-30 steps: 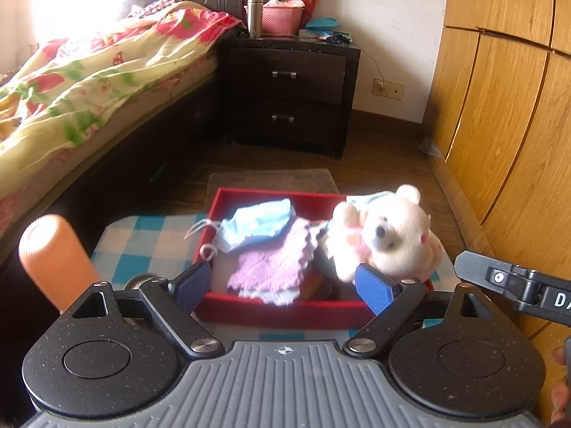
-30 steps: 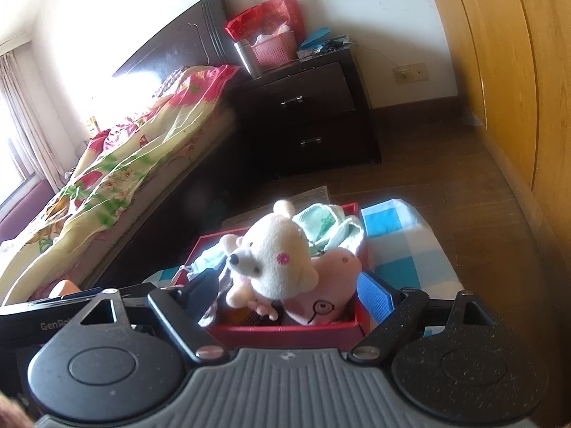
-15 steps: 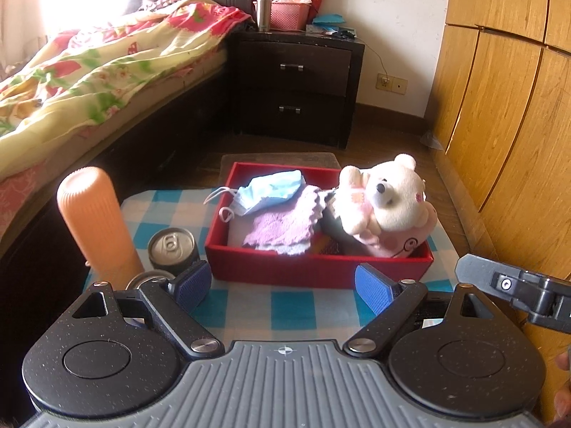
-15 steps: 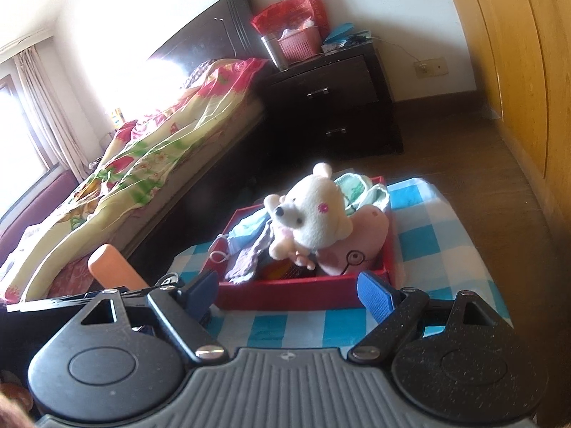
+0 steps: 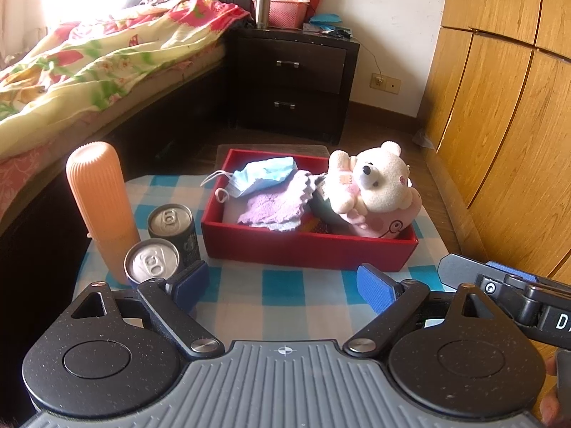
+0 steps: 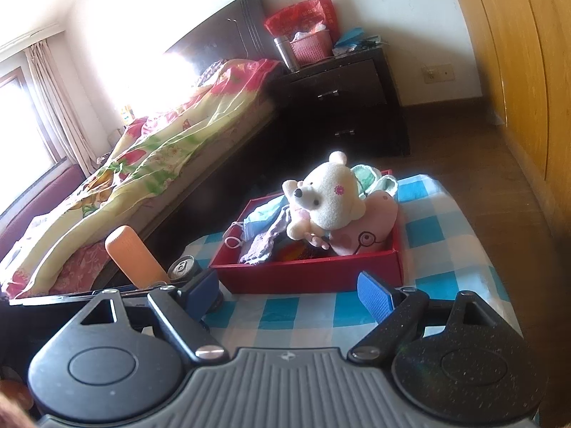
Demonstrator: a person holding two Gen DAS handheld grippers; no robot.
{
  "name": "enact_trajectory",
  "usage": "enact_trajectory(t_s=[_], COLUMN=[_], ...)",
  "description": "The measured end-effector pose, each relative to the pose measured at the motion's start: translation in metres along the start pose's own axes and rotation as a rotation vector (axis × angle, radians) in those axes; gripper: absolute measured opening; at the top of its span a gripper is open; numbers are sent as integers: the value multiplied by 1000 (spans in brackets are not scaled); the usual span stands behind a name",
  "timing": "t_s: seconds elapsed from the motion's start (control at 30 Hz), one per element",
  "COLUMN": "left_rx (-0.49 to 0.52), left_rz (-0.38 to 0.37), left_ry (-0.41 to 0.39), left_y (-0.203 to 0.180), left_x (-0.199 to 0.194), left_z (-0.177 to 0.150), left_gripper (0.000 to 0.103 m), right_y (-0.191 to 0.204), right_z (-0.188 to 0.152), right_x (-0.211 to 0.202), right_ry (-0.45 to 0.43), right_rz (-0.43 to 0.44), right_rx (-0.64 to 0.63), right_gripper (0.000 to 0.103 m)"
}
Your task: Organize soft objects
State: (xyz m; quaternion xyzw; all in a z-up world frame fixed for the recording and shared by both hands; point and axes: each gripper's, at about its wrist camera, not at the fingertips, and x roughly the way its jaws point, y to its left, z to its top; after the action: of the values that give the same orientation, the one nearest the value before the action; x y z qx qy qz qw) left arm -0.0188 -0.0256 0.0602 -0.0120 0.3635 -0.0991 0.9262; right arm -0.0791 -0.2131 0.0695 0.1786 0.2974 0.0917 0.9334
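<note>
Two tools hang over the near edge of the desk, each with its blue pads wide apart and nothing between them. The left tool fills the bottom of its frame; the right tool does the same in its own view, and part of it juts in at the lower right of the left view.

The red box sits at mid-frame on the blue-and-white checked cloth, beyond both tools and apart from them. Inside it, a white bear leans on the right side, lying on a pink plush. A blue mask lies at the box's upper left corner, its ear loops hanging over the left wall. A lilac cloth is spread below the mask, in the middle of the box. In the right view a pale green cloth shows behind the bear at the far wall.

Left of the box stand two cans, close together, and an upright orange bottle just beside them at the desk's left edge. The nearer can is just ahead of the left tool's left pad.

The upper left of both frames holds a bed with a flowered quilt. A dark nightstand stands at upper centre, a wooden wardrobe along the right.
</note>
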Motion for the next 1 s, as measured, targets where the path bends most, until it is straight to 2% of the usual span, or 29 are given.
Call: enact_trajectory(t_s=[0.2, 0.33, 0.7, 1.0], left_rx=[-10, -14, -7, 3], left_rz=[1, -6, -5, 40], left_ry=[2, 3, 3, -27], left_y=[1, -1, -4, -5], left_x=[0, 1, 2, -2], left_z=[-1, -2, -5, -5], left_gripper=[87, 87, 88, 88], right_y=[-1, -1, 1, 5], right_z=[2, 0, -1, -3], right_x=[-4, 1, 5, 6], right_ry=[-47, -39, -45, -57], right_rz=[-53, -73, -87, -98], right_rx=[-18, -22, -20, -33], right_gripper=[65, 65, 65, 65])
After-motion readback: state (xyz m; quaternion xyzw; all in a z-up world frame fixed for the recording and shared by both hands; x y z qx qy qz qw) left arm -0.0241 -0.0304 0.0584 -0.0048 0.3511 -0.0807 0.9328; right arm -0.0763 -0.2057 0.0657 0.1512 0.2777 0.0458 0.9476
